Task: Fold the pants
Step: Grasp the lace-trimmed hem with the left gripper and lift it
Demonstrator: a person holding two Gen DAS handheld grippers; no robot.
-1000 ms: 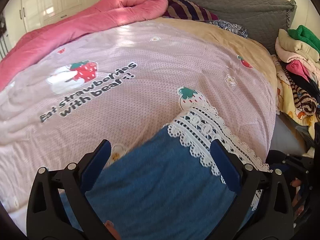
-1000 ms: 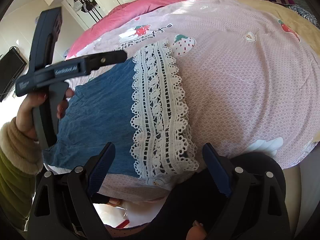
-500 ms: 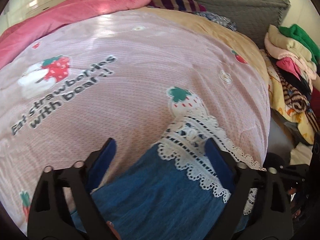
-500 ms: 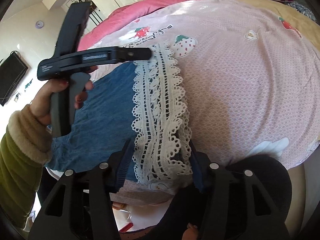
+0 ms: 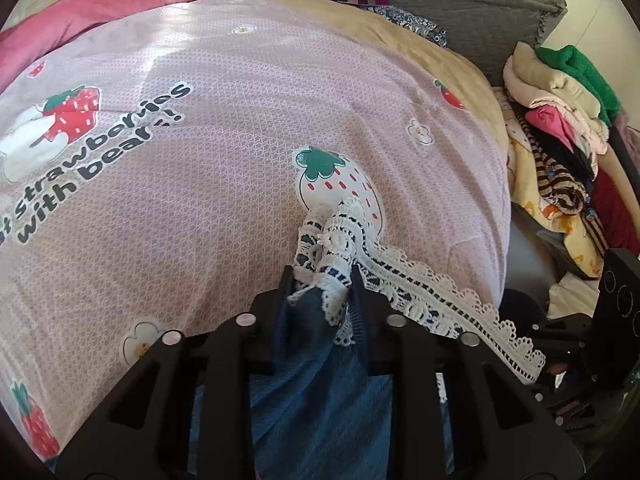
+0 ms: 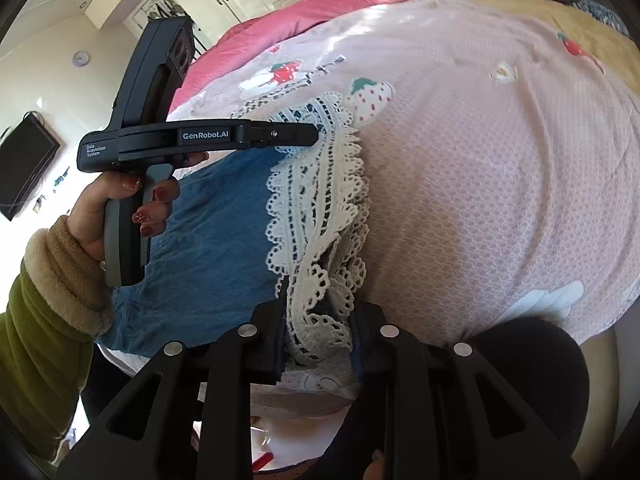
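Your left gripper (image 5: 322,292) and right gripper (image 6: 320,312) are closing, both pinching the pants' (image 6: 208,240) lace hem (image 6: 320,200) on the bed (image 6: 500,180).

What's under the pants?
The pants lie on the pink strawberry quilt, which shows all around them. Whatever sits beneath the denim itself is covered, so I cannot tell.

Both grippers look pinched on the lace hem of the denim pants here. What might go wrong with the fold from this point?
1. Both jaws are closing on bunched openwork lace trim; the left gripper and right gripper might snag or stretch it.
2. The right gripper seems to hold mostly lace, so the denim pants may sag unevenly when lifted.
3. The bedspread lies directly underneath; a pad might pinch it too.
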